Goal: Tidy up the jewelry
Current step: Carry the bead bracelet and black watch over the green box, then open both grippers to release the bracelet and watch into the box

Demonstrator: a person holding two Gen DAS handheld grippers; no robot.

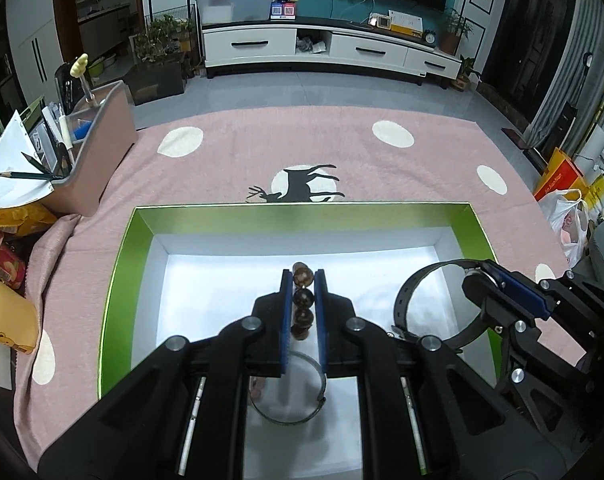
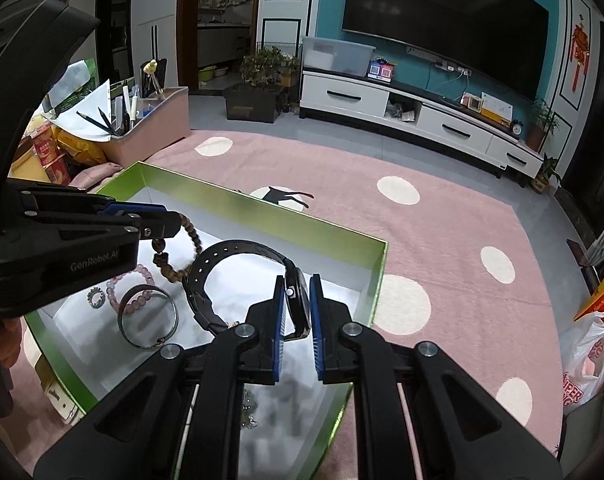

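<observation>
Left gripper (image 1: 303, 280) fingers squeeze bead bracelet (image 1: 303, 300); right gripper (image 2: 298, 300) fingers squeeze watch (image 2: 238, 280). Both over box (image 2: 262, 216). Bangle (image 2: 148, 316), pink bracelet (image 2: 132, 282), ring (image 2: 95, 297) already inside.

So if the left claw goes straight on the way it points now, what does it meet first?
Probably the white floor of the green box. The left claw, shut on the brown bead bracelet, points down into it, with no other jewelry seen ahead; depth is unclear.

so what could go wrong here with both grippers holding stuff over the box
1. The bead bracelet hangs from the left gripper near the watch strap; they could tangle.
2. The right gripper pinches the watch by its case edges; it might twist out.
3. Either could drop onto the metal bangle and pink bead bracelet.
</observation>
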